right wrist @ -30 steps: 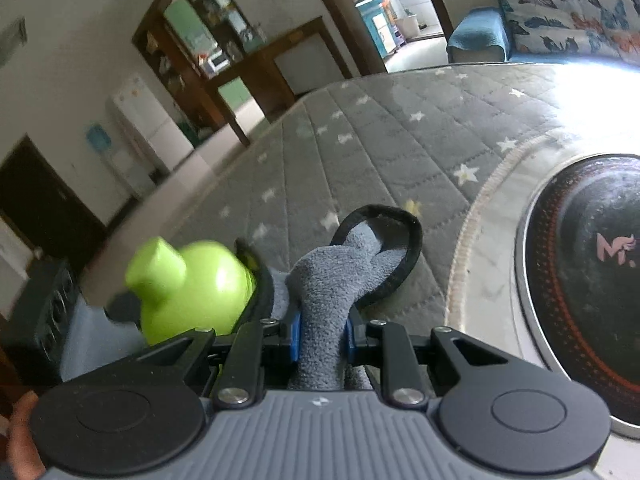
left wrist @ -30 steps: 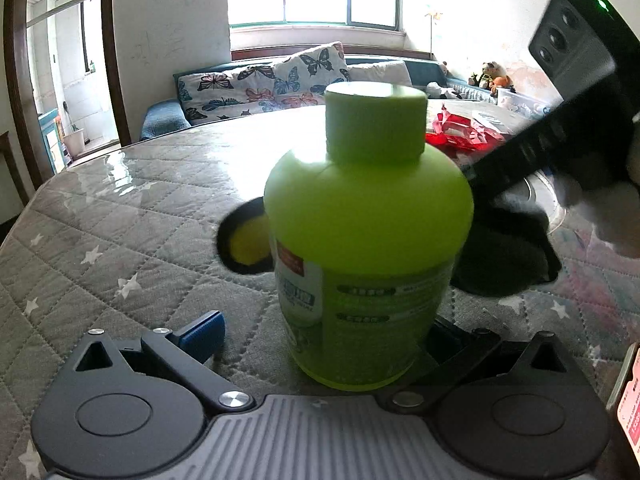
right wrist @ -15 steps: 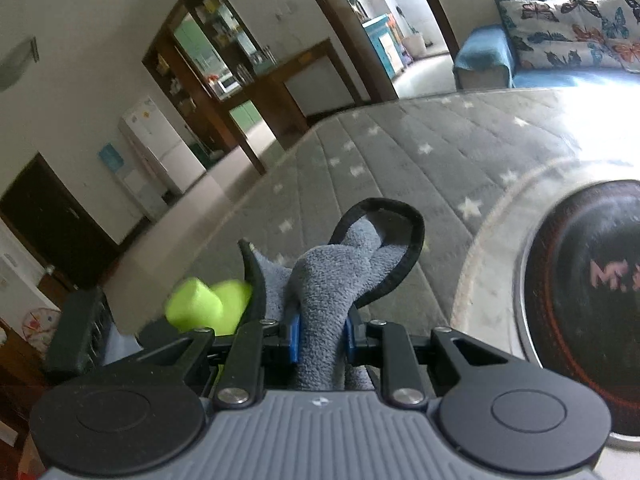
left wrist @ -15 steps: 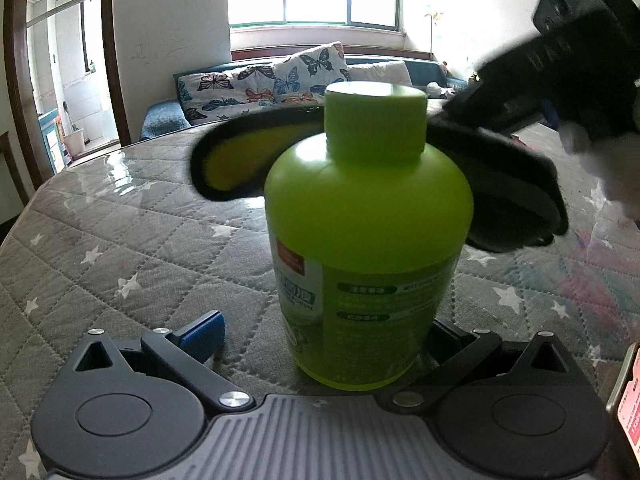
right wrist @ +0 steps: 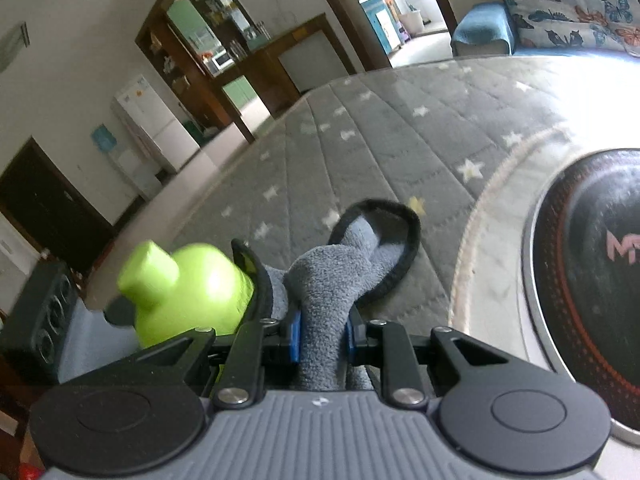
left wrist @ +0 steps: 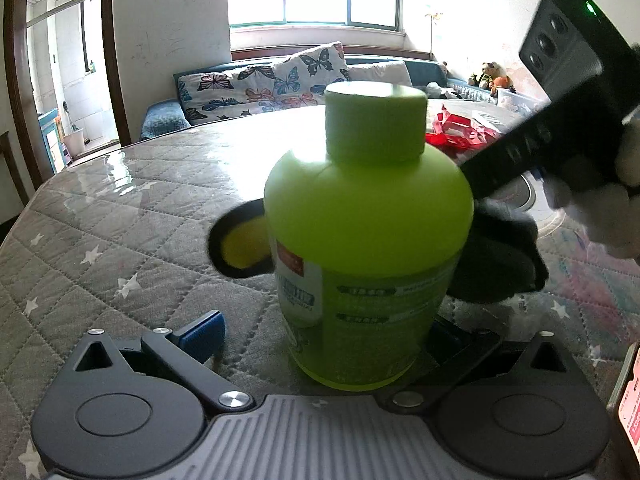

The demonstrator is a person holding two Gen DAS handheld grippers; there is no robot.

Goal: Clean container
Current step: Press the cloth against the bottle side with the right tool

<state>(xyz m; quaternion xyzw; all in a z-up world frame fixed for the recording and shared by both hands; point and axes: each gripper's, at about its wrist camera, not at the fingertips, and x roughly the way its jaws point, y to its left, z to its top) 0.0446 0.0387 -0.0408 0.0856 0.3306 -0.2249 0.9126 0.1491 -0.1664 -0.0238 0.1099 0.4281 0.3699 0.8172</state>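
The lime-green plastic bottle with a wide screw cap (left wrist: 370, 224) stands upright on the bench covered in grey quilted star-print cloth (left wrist: 120, 216), close in front of the left gripper (left wrist: 320, 334). That gripper is spread wide: its blue-padded left finger (left wrist: 202, 336) stands clear of the bottle, while the right finger is mostly hidden behind the bottle's base, so contact there cannot be told. The bottle's label print is too blurred to read.

Behind the bottle, the grey terry cleaning cloth with black edging and a yellow face (left wrist: 244, 246) wraps around its far side; only its left and right ends show, the middle being hidden. The right gripper (right wrist: 322, 334) is pressed together on this cloth (right wrist: 332, 280), pinching a bunched fold between blue pads, with the bottle (right wrist: 188, 292) blurred at the left, touching the cloth. A white-gloved hand (left wrist: 612, 208) holding the right gripper's dark body is cut off at the right edge in the left wrist view. A round black appliance top with a pink logo (right wrist: 592, 280) lies on the bench to the right, partly out of view.
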